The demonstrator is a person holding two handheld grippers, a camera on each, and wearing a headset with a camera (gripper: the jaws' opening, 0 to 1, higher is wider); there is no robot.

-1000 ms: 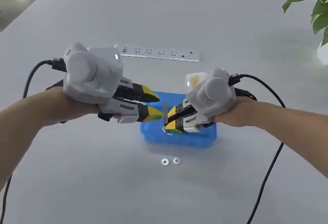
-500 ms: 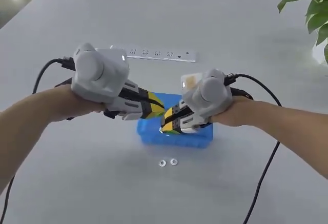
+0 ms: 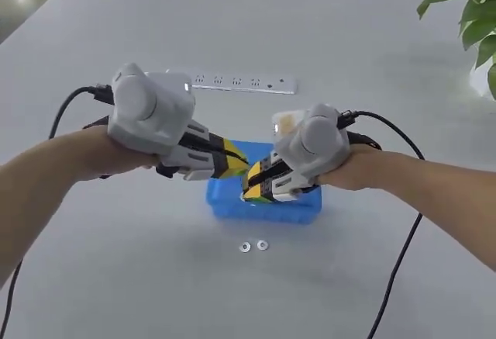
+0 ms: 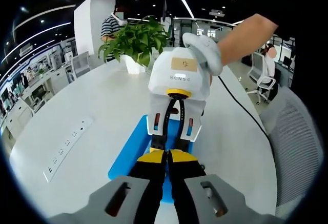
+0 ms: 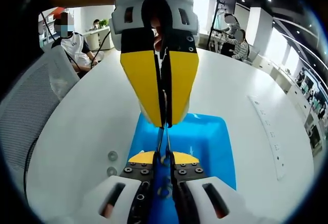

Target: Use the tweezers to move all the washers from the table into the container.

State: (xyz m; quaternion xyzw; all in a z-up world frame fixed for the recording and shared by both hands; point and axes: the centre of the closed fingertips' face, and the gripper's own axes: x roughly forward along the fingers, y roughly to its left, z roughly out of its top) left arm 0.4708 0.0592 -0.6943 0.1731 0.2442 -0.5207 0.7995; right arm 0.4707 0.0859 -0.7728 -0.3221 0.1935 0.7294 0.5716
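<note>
Table (image 3: 116,277): pale, wide, carries everything.

Container (image 3: 267,209): blue, shallow, open-topped, at mid-table under both grippers. I cannot tell whether there is anything inside.

Left gripper (image 3: 239,165): comes in from the left above the container. Its yellow jaw tips are pressed together, clamping one end of the tweezers.

Right gripper (image 3: 253,190): comes in from the right, nose to nose with the left one. Its jaws stand narrow around the tweezers' other end, but I cannot tell whether they actually bite.

Tweezers (image 5: 164,134): thin metal legs bridging the two sets of jaws, above the container.

Washers (image 3: 246,247): two, flat on the table just beside each other, on the near side of the container and apart from it. Neither has been moved in yet.

Risks (judgement):
- This looks like a hand-over or a re-seat. If one gripper lets go before the other holds firmly, the tweezers could drop into the container or twist off-line.
- A skewed hold would leave the tips crossing. The washers are thin and flat, and could then skate away rather than lift.

View differences:
- The right gripper view resolves the tweezers and puts the washers left of the container. In the head view the gripper bodies cover that junction.
- The left gripper view confirms that gripper's own tips are together. It also shows the power strip (image 4: 66,147) beyond the container.
</note>
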